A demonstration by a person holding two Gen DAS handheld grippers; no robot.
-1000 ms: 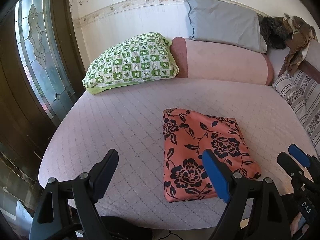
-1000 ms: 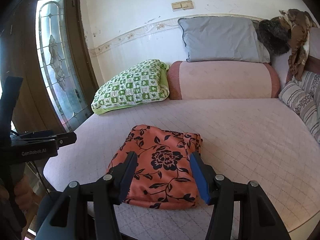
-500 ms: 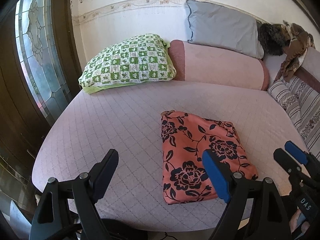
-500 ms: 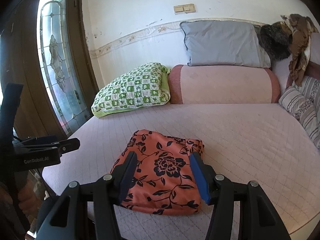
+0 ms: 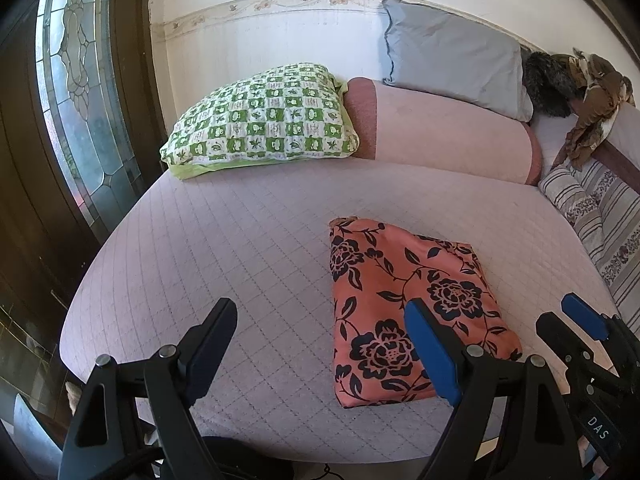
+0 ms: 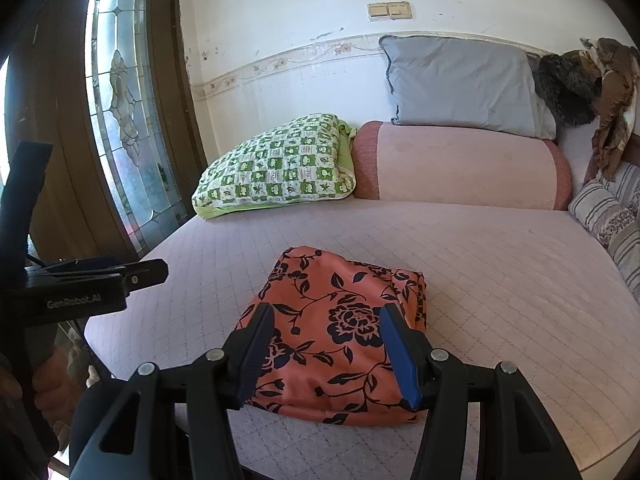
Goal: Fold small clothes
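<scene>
Bed (image 5: pixel 240 240) bare left of folded cloth (image 5: pixel 400 304); pillows (image 5: pixel 264 120) line far edge.

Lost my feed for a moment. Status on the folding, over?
Left gripper open, empty. Right gripper open, empty, above the bed edge. Orange floral garment folded flat on the bed. Nothing in the way.

Past the right gripper's (image 6: pixel 326 354) spread fingers, the near edge of the folded floral cloth (image 6: pixel 340 320) sits hidden behind both pads. Beyond them, the striped cushion (image 6: pixel 612 224) runs off the frame's right edge. The dark furry heap (image 6: pixel 564 84) (animal or fabric?) can't be identified.
</scene>
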